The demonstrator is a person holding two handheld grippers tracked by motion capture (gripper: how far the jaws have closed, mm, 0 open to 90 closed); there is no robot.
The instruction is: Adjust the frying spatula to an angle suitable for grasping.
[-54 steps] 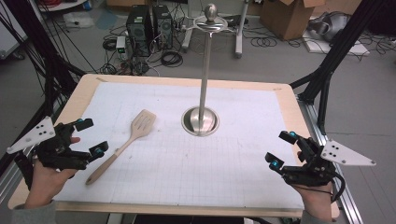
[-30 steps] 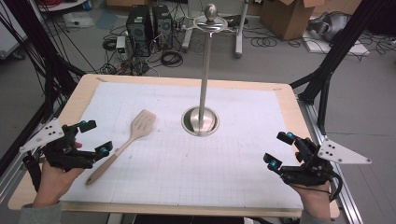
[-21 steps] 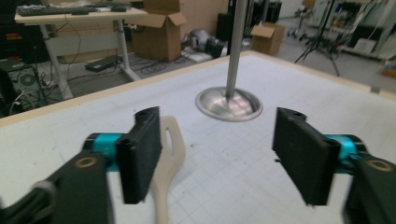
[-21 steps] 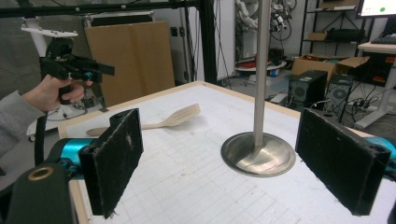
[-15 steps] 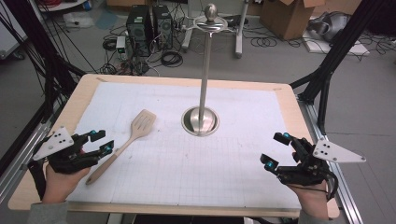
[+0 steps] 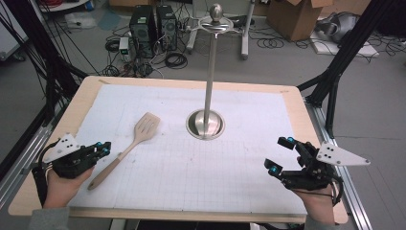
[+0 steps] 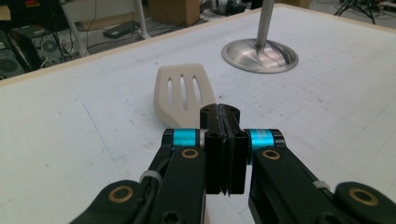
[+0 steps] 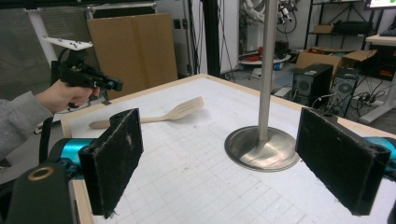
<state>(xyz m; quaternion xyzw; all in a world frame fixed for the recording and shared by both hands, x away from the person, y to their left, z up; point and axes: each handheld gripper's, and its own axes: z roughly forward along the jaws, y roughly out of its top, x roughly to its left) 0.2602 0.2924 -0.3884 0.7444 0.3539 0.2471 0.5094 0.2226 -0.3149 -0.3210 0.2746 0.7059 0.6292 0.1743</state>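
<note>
A pale wooden slotted spatula lies on the white gridded mat, head toward the steel stand. My left gripper hovers just left of the handle and points along it. Its jaws have just been closing and now meet with nothing between them. In the left gripper view the shut left gripper covers the handle, with the spatula head just beyond. My right gripper rests open near the mat's right front, and nothing sits between its pads. That view shows the spatula and the left gripper above it.
The tall steel pole rises from a round base at the mat's centre. The wooden table edge frames the mat. Black frame legs, computers and cables stand on the floor beyond.
The left gripper's jaws went from wide open to closed while the hand sank and edged right toward the spatula handle. The right gripper stayed put.
</note>
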